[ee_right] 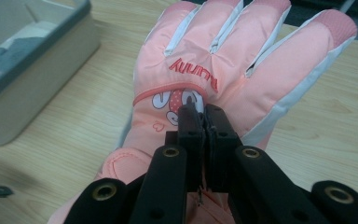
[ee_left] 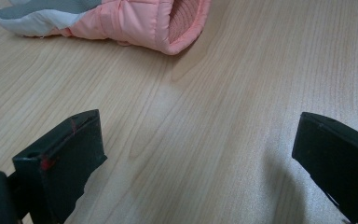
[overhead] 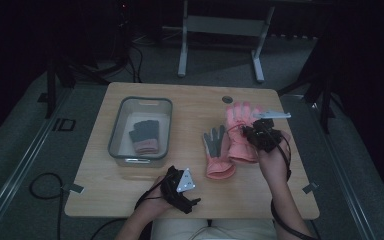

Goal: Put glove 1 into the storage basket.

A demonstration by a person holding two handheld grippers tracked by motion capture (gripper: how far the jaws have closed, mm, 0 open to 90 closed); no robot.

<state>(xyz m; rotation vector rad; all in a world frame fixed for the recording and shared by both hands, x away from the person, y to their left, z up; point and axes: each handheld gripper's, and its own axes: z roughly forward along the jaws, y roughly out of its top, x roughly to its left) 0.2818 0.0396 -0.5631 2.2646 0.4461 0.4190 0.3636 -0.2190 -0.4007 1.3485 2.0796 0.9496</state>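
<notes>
My right gripper (overhead: pixel 256 131) is shut on the back of a pink winter glove (overhead: pixel 241 131). In the right gripper view the jaws (ee_right: pixel 204 116) pinch the fabric just below the cartoon patch, and the glove (ee_right: pixel 223 56) spreads its fingers away from me above the wood. A second pink glove (overhead: pixel 217 152) lies grey palm up just left of it. Its cuff (ee_left: pixel 140 23) shows at the top of the left gripper view. My left gripper (overhead: pixel 184 186) rests near the table's front edge, its jaws (ee_left: pixel 200 135) open over bare wood.
A grey plastic bin (overhead: pixel 114 134) stands at the table's left and holds a grey glove with a pink cuff (overhead: pixel 144 135). Its wall (ee_right: pixel 37 70) is at the left of the right gripper view. A round cable hole (overhead: pixel 227 99) sits near the far edge.
</notes>
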